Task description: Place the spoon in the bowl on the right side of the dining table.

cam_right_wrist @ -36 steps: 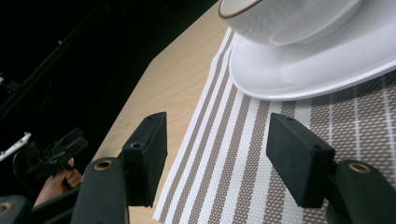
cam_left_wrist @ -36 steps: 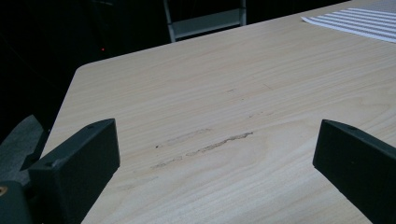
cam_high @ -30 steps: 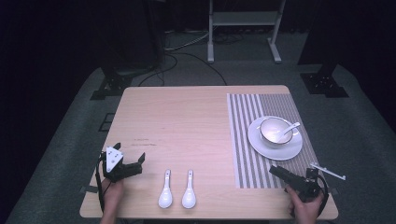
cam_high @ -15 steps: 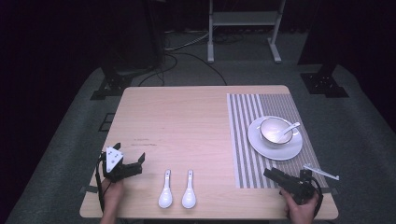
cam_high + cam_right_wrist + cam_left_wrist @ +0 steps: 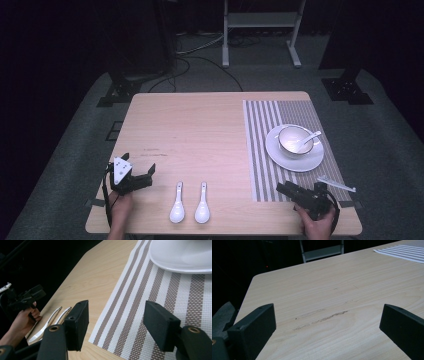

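Observation:
Two white spoons (image 5: 177,205) (image 5: 202,204) lie side by side near the table's front edge, handles pointing away; the right gripper view has them at its left (image 5: 48,321). A white bowl (image 5: 295,140) with a spoon (image 5: 309,138) in it stands on a white plate (image 5: 300,160) on the striped placemat (image 5: 265,150). My left gripper (image 5: 140,167) rests open at the front left, over bare wood (image 5: 327,320). My right gripper (image 5: 286,188) is open and low over the placemat's front corner (image 5: 120,315), empty, with the plate (image 5: 182,257) beyond it.
The wooden table (image 5: 200,130) is bare in the middle apart from a faint scuff (image 5: 322,318). On the dark floor behind it stand a metal frame (image 5: 260,20), cables (image 5: 200,55) and black stand bases (image 5: 120,92). The other hand and its gripper (image 5: 27,298) are at the far left.
My right gripper has slid a little to the left along the front edge of the placemat. The left gripper, spoons and dishes have stayed put.

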{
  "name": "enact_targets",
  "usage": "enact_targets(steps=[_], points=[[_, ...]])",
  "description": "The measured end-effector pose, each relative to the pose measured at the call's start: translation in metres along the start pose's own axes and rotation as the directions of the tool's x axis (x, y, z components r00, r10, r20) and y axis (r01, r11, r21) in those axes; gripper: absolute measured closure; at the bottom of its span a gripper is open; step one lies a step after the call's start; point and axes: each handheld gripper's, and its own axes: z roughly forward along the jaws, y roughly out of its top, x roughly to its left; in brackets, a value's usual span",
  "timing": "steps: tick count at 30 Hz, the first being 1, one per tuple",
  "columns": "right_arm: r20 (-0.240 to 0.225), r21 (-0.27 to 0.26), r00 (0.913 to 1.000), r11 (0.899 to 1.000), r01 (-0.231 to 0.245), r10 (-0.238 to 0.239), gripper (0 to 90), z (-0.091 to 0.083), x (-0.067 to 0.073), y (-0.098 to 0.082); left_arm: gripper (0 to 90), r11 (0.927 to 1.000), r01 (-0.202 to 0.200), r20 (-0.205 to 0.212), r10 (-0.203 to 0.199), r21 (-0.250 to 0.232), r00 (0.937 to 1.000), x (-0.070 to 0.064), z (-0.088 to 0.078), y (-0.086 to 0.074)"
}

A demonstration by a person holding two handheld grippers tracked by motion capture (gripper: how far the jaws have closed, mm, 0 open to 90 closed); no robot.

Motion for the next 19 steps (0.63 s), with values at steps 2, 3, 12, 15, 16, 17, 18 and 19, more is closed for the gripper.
enact_targets(steps=[2,3,12,15,16,17,18,19], points=[[0.001,0.005,0.9999,1.000,0.010,-0.010,36.4,0.0015,0.0021,-0.0005,0.0,1.0000,0.001,0.000,-0.001,0.000,1.0000,0.0001,0.0000,0.0000],[0.000,0.008,0.9999,1.000,0.016,-0.016,36.3,0.0022,0.0029,-0.0007,0.0,1.0000,0.001,0.000,-0.001,0.000,1.0000,0.0002,0.0000,0.0000],[0.004,0.031,0.9988,0.998,0.048,-0.048,36.1,0.0066,0.0086,-0.0023,0.0,1.0000,0.002,0.002,-0.002,0.000,1.0000,0.0005,0.0000,0.0000],[0.004,0.030,0.9987,0.998,0.051,-0.051,36.1,0.0066,0.0087,-0.0023,0.0,1.0000,0.002,0.003,-0.002,0.001,1.0000,0.0007,0.0001,0.0000],[0.005,0.030,0.9987,0.998,0.051,-0.051,36.1,0.0064,0.0088,-0.0023,0.0,1.0000,0.001,0.003,-0.001,0.001,1.0000,0.0008,0.0001,0.0001],[0.005,0.029,0.9987,0.998,0.051,-0.051,36.0,0.0063,0.0087,-0.0022,0.0,1.0000,0.002,0.003,-0.002,0.001,1.0000,0.0007,0.0003,0.0001],[0.005,0.028,0.9987,0.998,0.051,-0.051,36.0,0.0063,0.0086,-0.0021,0.0,1.0000,0.002,0.003,-0.002,0.002,1.0000,0.0007,0.0003,0.0001],[0.005,0.028,0.9986,0.998,0.052,-0.052,36.0,0.0063,0.0085,-0.0021,0.0,1.0000,0.002,0.003,-0.002,0.002,1.0000,0.0008,0.0003,0.0001]])
